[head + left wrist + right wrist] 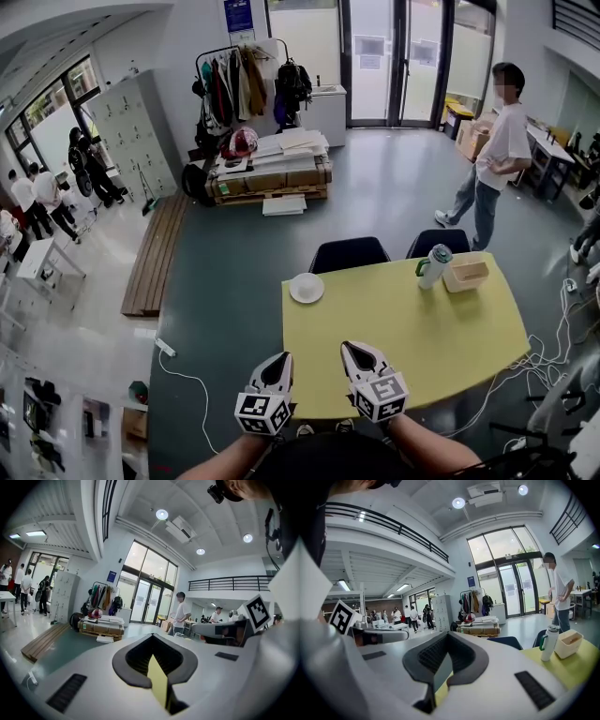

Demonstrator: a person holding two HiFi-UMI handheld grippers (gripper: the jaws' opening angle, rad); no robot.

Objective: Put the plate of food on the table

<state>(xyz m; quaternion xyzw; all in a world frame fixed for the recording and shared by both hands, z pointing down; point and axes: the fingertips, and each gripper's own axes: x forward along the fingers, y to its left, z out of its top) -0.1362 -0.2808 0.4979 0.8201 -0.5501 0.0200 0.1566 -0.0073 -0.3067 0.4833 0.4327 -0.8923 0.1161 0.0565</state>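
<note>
A white round plate (pixel 307 288) rests on the yellow table (pixel 422 347) at its far left corner; what lies on it is too small to make out. My left gripper (pixel 280 360) hovers over the table's near left edge, jaws shut and empty. My right gripper (pixel 355 350) is beside it over the near part of the table, also shut with nothing in it. In the left gripper view, the left gripper (pixel 152 637) shows its tips together. The right gripper (pixel 449 635) looks the same in the right gripper view. Both are well short of the plate.
A white bottle with a green handle (pixel 433 265) and a beige open box (pixel 466 274) stand at the table's far right. Two dark chairs (pixel 349 252) are tucked at the far side. A person (pixel 492 155) stands beyond. Cables (pixel 553 352) trail right of the table.
</note>
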